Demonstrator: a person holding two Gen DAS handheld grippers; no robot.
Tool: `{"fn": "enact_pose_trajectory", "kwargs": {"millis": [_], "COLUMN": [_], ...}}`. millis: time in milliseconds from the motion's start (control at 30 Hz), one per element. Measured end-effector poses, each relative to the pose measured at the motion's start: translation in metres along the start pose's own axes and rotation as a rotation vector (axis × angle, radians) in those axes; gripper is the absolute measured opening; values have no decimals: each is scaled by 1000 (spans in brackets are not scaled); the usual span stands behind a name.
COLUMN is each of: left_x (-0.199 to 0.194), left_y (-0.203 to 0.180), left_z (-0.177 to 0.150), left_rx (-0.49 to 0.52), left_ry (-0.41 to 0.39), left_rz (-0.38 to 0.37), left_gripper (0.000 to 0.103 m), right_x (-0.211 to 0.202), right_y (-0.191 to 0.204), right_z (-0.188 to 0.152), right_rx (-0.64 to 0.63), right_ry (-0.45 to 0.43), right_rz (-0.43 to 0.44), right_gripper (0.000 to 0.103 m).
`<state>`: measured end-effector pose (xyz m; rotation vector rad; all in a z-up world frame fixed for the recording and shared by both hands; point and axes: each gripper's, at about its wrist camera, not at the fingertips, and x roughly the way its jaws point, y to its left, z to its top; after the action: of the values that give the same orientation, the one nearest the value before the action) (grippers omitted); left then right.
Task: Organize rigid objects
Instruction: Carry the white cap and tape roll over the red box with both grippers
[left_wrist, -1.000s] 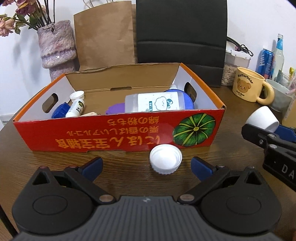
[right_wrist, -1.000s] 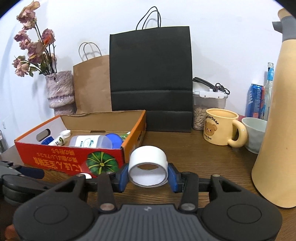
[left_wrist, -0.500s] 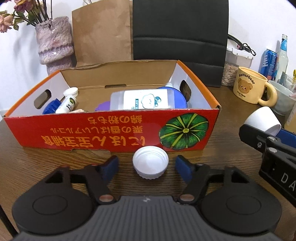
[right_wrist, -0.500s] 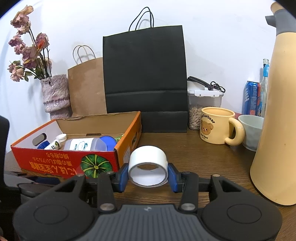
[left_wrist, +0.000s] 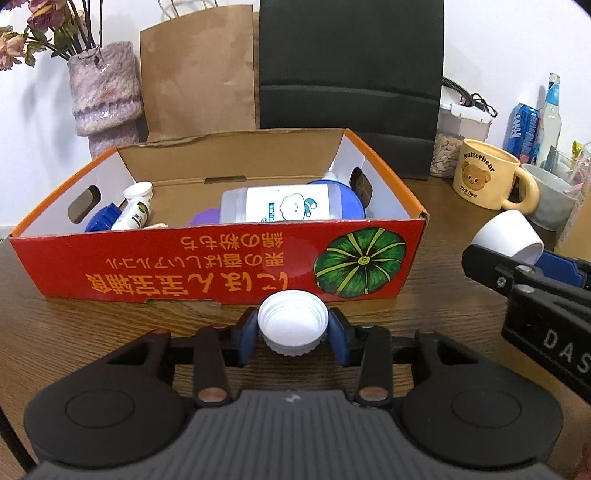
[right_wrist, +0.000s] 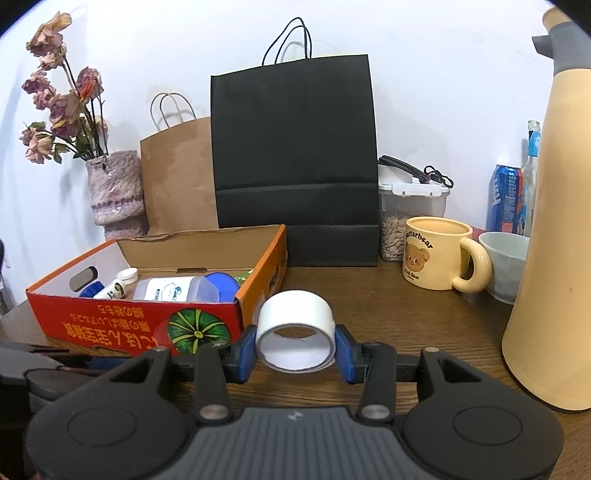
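Observation:
A white bottle cap lies open side up on the brown table, just in front of the red cardboard box. My left gripper is closing on the cap, and its blue pads touch the cap's sides. My right gripper is shut on a white tape roll and holds it a little above the table, right of the box. The roll also shows at the right edge of the left wrist view. Inside the box lie a clear labelled bottle, a small white bottle and blue lids.
Behind the box stand a black paper bag, a brown paper bag and a vase of dried flowers. To the right are a yellow bear mug, a pale bowl, a seed container and a tall beige jug.
My left gripper's jaws came in from wide open until the pads reached the white cap. My right gripper kept its hold on the tape roll.

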<state>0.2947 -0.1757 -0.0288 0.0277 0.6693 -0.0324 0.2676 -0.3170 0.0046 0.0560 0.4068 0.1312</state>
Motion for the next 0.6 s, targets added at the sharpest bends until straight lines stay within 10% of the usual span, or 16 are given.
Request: {"fn": "enact_pose_trajectory", "kwargs": {"millis": [600], "left_x": [-39], "left_y": [37], "left_z": [4], "left_rx": [-24], "left_ry": [-67], "left_rz": [-30], "left_gripper": [41], "right_x": [-25], "right_y": [22], "right_z": [6], "right_rx": [-35], "right_ry": [-85], "right_rz": [28], "right_gripper": [43]}}
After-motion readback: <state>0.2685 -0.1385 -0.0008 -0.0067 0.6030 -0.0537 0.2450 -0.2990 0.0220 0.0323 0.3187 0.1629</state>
